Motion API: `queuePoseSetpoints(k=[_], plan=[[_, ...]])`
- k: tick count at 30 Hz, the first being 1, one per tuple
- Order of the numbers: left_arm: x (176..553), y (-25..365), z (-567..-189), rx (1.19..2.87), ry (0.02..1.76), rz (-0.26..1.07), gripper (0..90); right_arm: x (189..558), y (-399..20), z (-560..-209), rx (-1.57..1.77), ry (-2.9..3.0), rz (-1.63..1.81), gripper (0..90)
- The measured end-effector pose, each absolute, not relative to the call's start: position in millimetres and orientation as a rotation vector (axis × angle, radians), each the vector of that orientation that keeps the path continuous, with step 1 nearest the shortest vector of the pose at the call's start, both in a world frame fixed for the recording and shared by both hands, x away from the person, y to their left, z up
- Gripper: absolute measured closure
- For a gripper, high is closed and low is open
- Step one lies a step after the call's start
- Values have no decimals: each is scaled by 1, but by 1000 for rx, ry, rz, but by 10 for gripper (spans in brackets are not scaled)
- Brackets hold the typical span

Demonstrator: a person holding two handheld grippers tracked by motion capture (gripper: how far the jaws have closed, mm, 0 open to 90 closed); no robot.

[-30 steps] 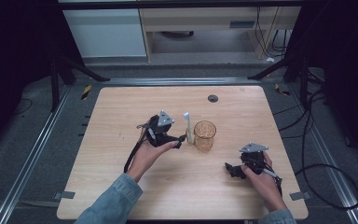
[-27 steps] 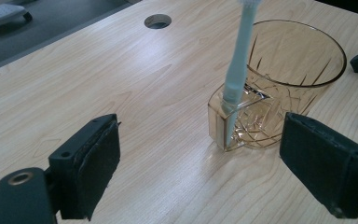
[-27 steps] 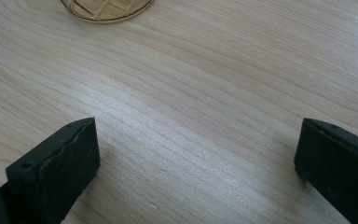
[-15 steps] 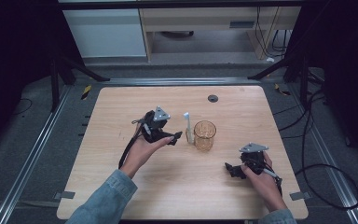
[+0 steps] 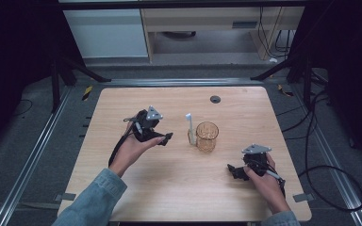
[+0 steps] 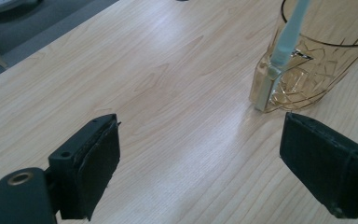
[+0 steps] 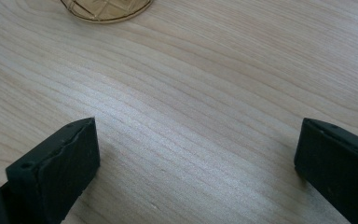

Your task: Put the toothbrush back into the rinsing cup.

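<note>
Denim sleeve (image 5: 94, 197) enters at the near left edge of the high view, and the hand beyond it carries the left gripper (image 5: 166, 138) over the light wooden surface (image 5: 179, 188). Its jaws stand wide apart with nothing between them; in the left gripper view the two black pads (image 6: 93, 172) frame bare wood, and the things ahead lie past the right-hand pad. The left gripper points toward the middle of the surface and sits clear of the glass, apart from it.

On the near right, the right gripper (image 5: 232, 170) rests low by the surface in the person's other hand, a grey three-cornered plate (image 5: 256, 149) on top. Its jaws are also spread wide and hold nothing; the right gripper view shows plain wood grain between them, with the base of the glass at the top edge.

Farther in, near the middle of the surface, stands an amber glass (image 5: 207, 136) with a cut pattern, upright. Just beside it on its left, touching its wall, a toothbrush (image 5: 189, 127) with a pale blue handle stands upright in a small clear holder (image 6: 264, 91).

Beyond that, near the far edge, a small dark round disc (image 5: 215, 99) sits in the surface. Past the surface are grey floor, cables and pale cabinets.
</note>
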State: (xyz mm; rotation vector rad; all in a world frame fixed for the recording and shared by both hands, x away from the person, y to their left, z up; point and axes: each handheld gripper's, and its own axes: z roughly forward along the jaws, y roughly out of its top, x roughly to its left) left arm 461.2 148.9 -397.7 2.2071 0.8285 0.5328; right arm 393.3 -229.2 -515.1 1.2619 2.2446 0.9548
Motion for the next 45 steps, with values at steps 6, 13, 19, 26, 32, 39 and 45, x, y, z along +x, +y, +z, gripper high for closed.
queuePoseSetpoints(k=[6,13,19,26,32,39,45], plan=[[464,158,-397,2239,845,529,113,393,-229,-515,1265,2243,955,4],[466,168,-401,2291,866,508,101,393,-229,-515,1266,2243,955,4],[467,180,-407,2336,891,512,99,393,-229,-515,1265,2243,955,4],[468,202,-419,2342,949,505,95,393,-229,-515,1266,2243,955,4],[469,215,-427,2335,988,500,94,393,-229,-515,1265,2243,955,4],[469,234,-437,2343,1041,492,93,393,-229,-515,1266,2243,955,4],[467,254,-449,2340,1097,480,88,393,-229,-515,1266,2243,955,4]])
